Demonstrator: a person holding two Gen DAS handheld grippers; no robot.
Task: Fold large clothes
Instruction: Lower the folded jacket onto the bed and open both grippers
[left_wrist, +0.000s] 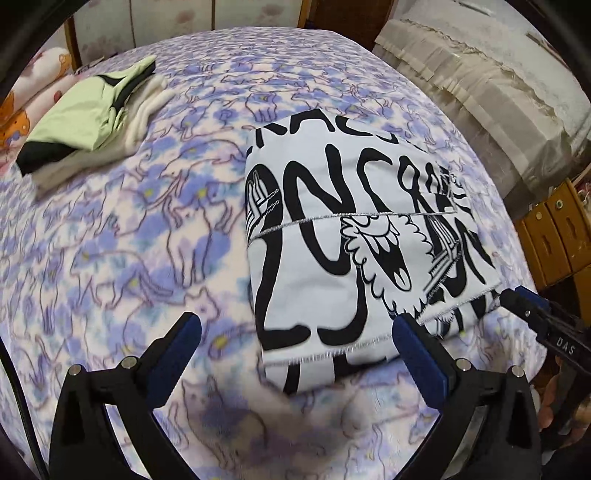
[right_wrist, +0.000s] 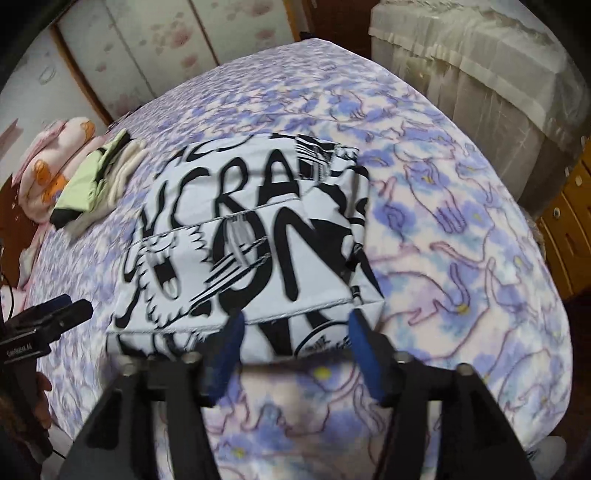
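Note:
A white garment with bold black lettering and cartoon print (left_wrist: 354, 240) lies folded into a rectangle on the bed; it also shows in the right wrist view (right_wrist: 251, 236). My left gripper (left_wrist: 295, 332) is open, its fingers over the garment's near left edge, holding nothing. My right gripper (right_wrist: 293, 328) is open at the garment's near right corner, holding nothing. The right gripper's tips also show at the right of the left wrist view (left_wrist: 524, 302), and the left gripper shows at the left of the right wrist view (right_wrist: 55, 314).
The bed is covered by a purple floral blanket (left_wrist: 147, 221). A stack of folded clothes, light green on top (left_wrist: 88, 118), lies at the far left by a pink pillow (right_wrist: 55, 158). Beige covered furniture (left_wrist: 480, 92) and wooden drawers (left_wrist: 554, 229) stand to the right.

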